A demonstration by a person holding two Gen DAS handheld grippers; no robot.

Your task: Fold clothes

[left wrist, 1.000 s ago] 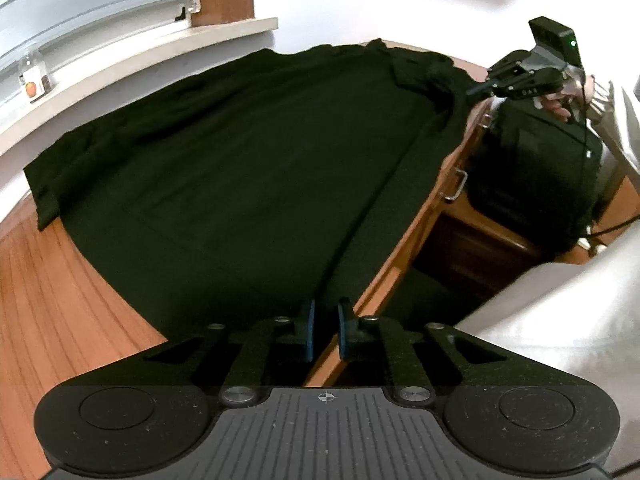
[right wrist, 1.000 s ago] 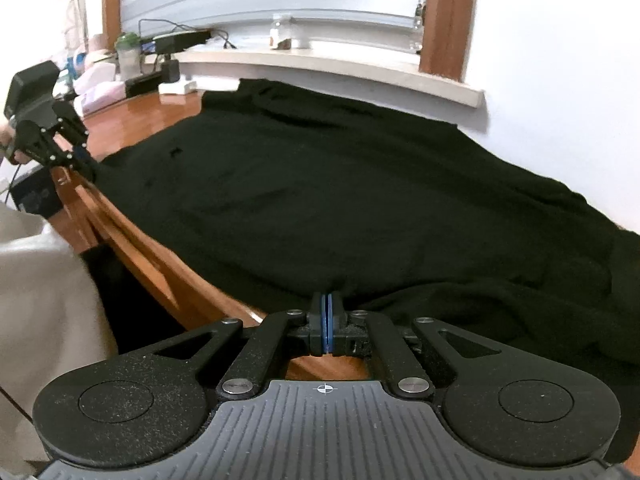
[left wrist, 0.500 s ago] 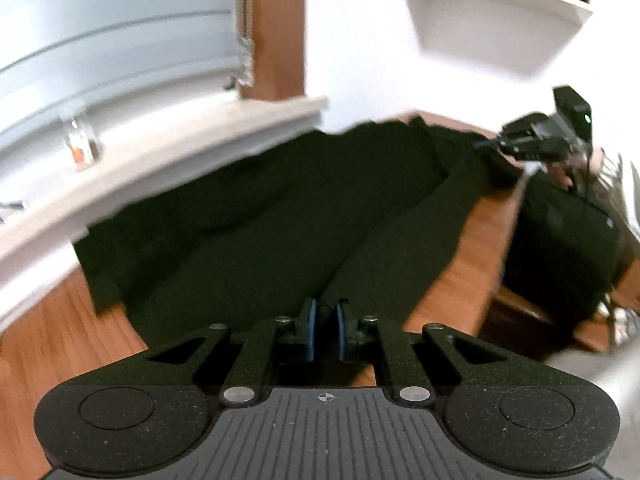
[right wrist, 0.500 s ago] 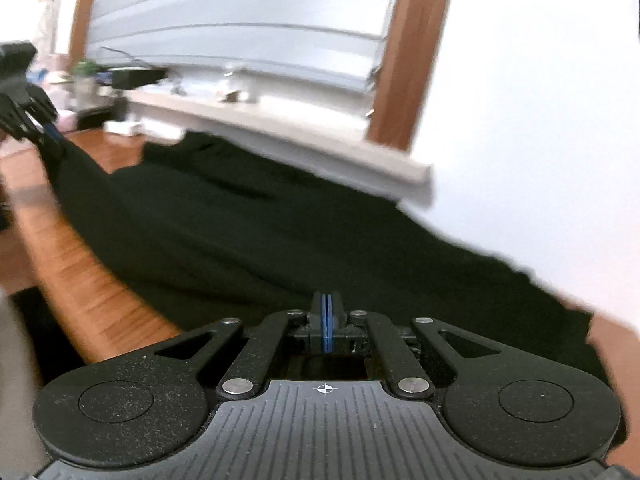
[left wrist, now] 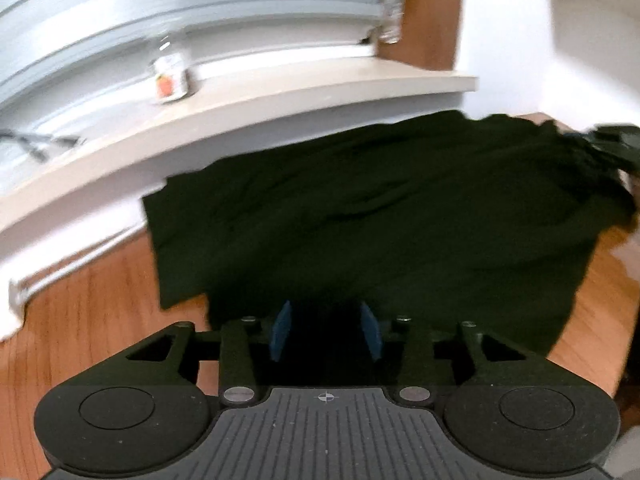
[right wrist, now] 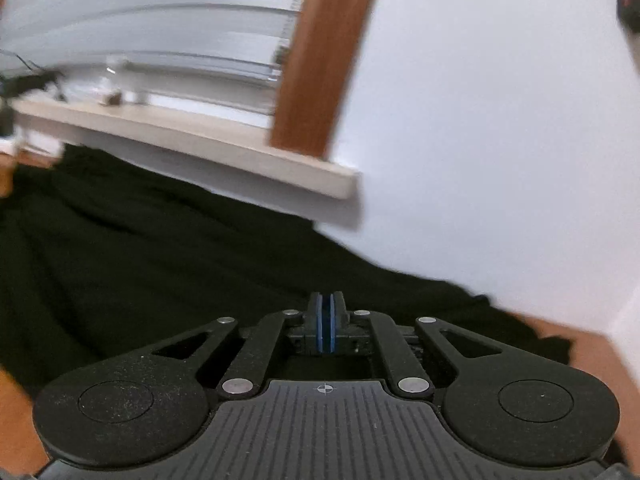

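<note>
A dark garment (left wrist: 380, 208) lies spread on the wooden table (left wrist: 100, 300) under the window sill. My left gripper (left wrist: 325, 316) hovers at its near edge, and its jaws are opening. The blue pads (left wrist: 280, 330) stand apart with cloth below and between them, unpinched. In the right wrist view the garment (right wrist: 160, 248) runs along the wall. My right gripper (right wrist: 326, 300) sits over its near edge. Its jaws are just beginning to open, the pads still almost together on a dark strip of cloth. A blurred dark shape at the garment's far right corner (left wrist: 616, 140) looks like that gripper.
A pale window sill (left wrist: 280, 96) with a small bottle (left wrist: 170, 76) runs just behind the garment, under closed blinds. A brown window post (left wrist: 428, 12) and a white wall close off the back. Bare table wood (right wrist: 600, 352) shows beside the cloth at the right.
Both grippers swept from the table's front edge toward the window wall, drawing the garment's near edge with them. The left jaws have opened off the cloth. The right pads have parted slightly.
</note>
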